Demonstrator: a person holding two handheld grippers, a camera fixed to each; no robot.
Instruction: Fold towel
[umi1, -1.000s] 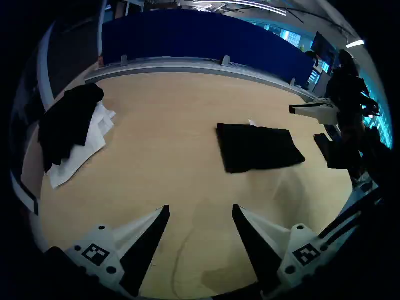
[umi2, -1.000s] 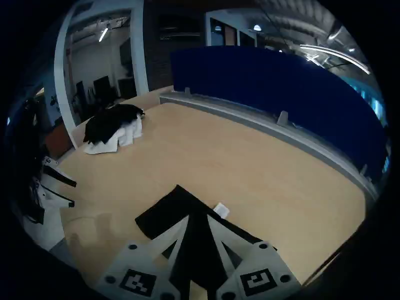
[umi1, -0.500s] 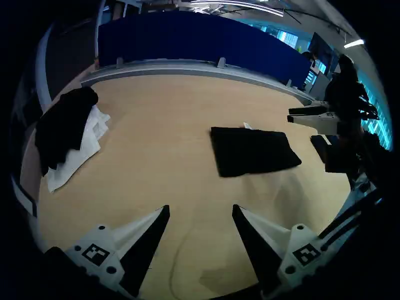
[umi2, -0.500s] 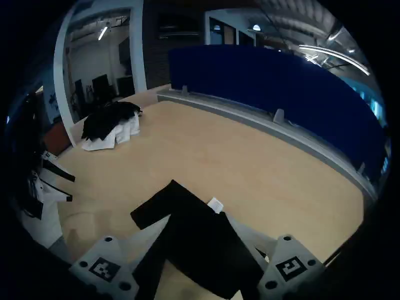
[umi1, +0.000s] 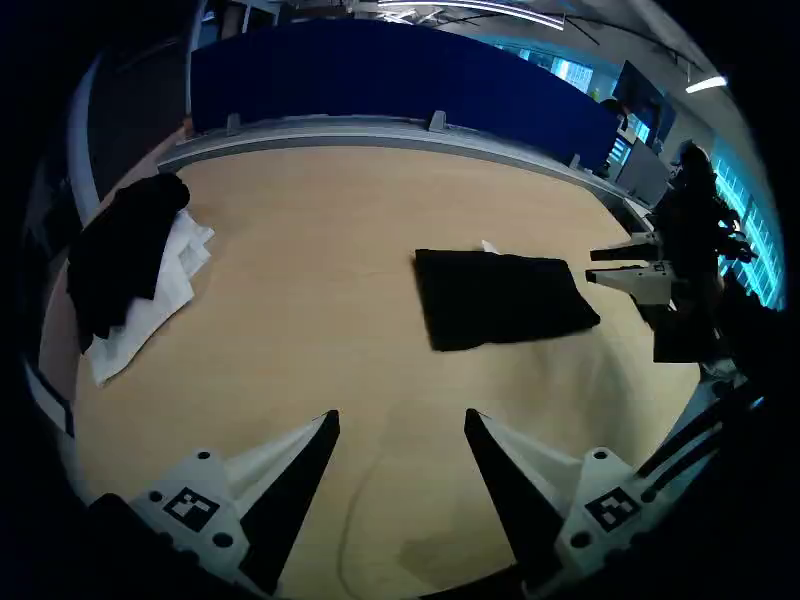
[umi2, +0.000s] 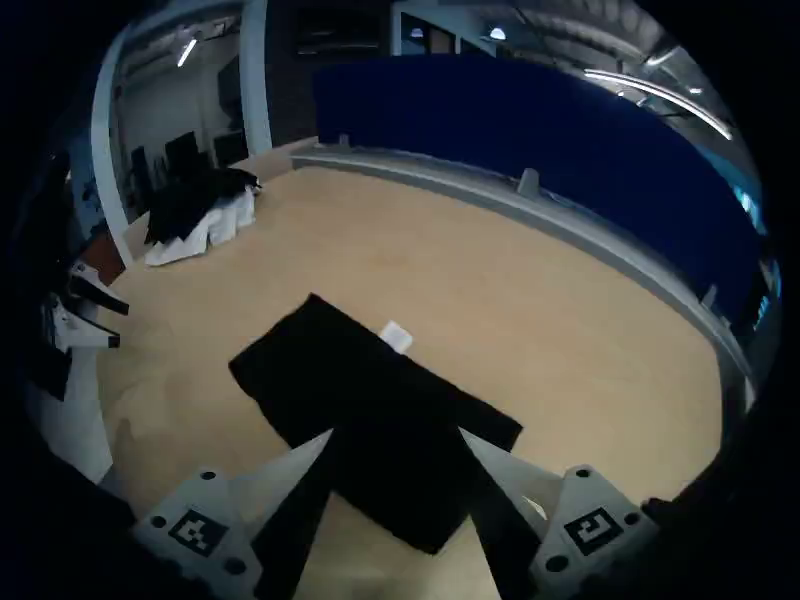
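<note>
Black towel (umi1: 505, 298) (umi2: 350, 390) lies folded flat on the worktop (umi1: 320, 230), mid-surface. Left gripper (umi1: 401, 411) released, jaws wide, well short of the towel. Right gripper (umi2: 396, 432) also spread and empty, poised above the towel's near end.

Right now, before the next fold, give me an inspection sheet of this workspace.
Surface: light wooden table, flat.
Job's things: black towel, lying as a flat folded rectangle; white tag at its far edge.
Clutter: pile of black and white cloth near the table's edge, apart from the towel.
Grippers: left gripper open over bare wood; right gripper open, fingers over the towel.
Cables: thin curved line on the wood; cannot tell what it is.
Surroundings: blue partition behind the table.
</note>
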